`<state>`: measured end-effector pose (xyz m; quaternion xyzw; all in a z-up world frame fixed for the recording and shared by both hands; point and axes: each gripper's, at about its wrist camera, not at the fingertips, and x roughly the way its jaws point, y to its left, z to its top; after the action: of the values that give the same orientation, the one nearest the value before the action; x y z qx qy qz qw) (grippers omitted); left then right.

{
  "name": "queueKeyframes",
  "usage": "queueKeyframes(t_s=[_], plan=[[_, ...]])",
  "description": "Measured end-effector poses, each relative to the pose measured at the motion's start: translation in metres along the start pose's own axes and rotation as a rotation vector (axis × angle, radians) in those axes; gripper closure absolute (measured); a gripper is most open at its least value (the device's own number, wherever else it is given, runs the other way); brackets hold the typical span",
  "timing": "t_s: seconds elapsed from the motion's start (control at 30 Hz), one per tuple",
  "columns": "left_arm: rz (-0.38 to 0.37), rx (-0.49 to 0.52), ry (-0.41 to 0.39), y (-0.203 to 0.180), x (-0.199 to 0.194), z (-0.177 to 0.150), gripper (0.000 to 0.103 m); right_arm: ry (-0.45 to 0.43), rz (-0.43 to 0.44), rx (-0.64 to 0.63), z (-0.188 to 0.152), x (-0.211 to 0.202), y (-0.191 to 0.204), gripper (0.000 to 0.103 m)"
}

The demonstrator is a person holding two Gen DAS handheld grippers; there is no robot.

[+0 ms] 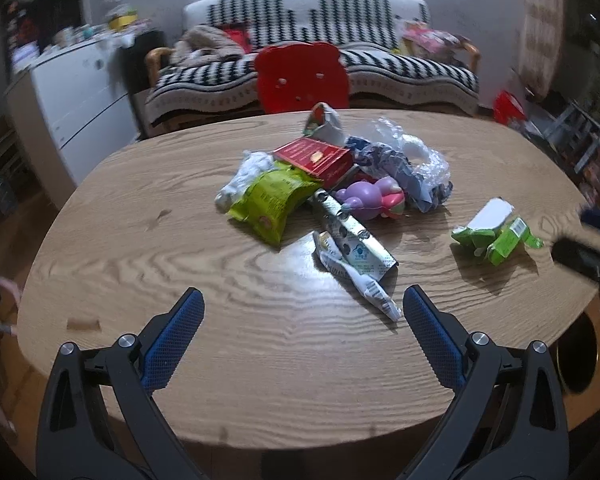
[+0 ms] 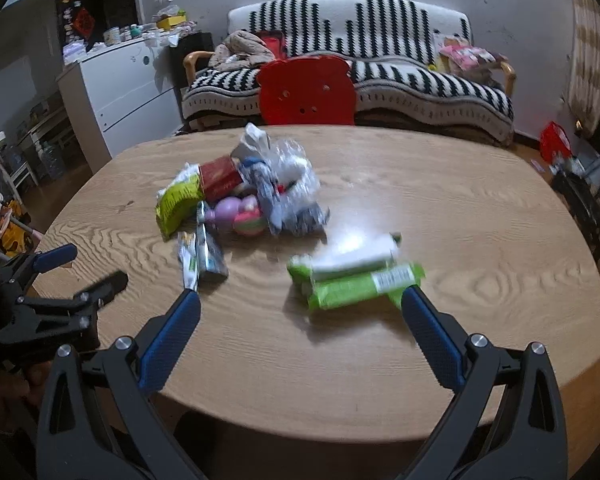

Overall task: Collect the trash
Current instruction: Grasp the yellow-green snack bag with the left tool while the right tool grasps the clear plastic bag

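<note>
Oval wood table (image 2: 480,240) fills both views, striped sofa (image 2: 380,60) top centre. Trash pile (image 2: 244,196) mid-frame; crushed green carton (image 2: 352,284) lies nearer, long axis left-right, just ahead of right gripper (image 2: 300,304), jaws spread, empty. Left gripper (image 1: 302,304) also released, farther from carton.

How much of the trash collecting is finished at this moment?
Nothing looks collected yet. Both the left gripper and the right gripper are open and empty. Still on the table: the pile with the green snack bag and red box, plus the green carton.
</note>
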<state>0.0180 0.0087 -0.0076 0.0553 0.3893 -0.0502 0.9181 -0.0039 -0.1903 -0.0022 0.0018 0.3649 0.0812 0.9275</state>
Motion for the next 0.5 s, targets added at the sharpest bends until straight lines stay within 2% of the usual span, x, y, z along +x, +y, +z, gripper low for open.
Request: queueKeyframes(t_s=[0.07,0.13,0.23,0.37,0.5], plan=[[0.019,0.039,-0.024,0.005,0.006,0.012,0.006,-0.003,0.004,-0.006,0.022,0.016,-0.003,0.006],[0.007,0.061,-0.035,0.011,0.018,0.026,0.006,0.009,0.032,0.003,0.041,0.036,-0.007,0.010],[-0.024,0.072,-0.010,0.021,0.052,0.047,0.006,0.034,0.049,0.013,0.065,0.077,-0.017,0.014],[-0.024,0.082,-0.015,0.032,0.092,0.058,0.009,0.117,0.085,0.119,0.082,0.137,-0.045,0.027],[-0.052,0.078,0.009,0.037,0.112,0.063,0.009,0.164,0.118,0.141,0.090,0.169,-0.048,0.029]])
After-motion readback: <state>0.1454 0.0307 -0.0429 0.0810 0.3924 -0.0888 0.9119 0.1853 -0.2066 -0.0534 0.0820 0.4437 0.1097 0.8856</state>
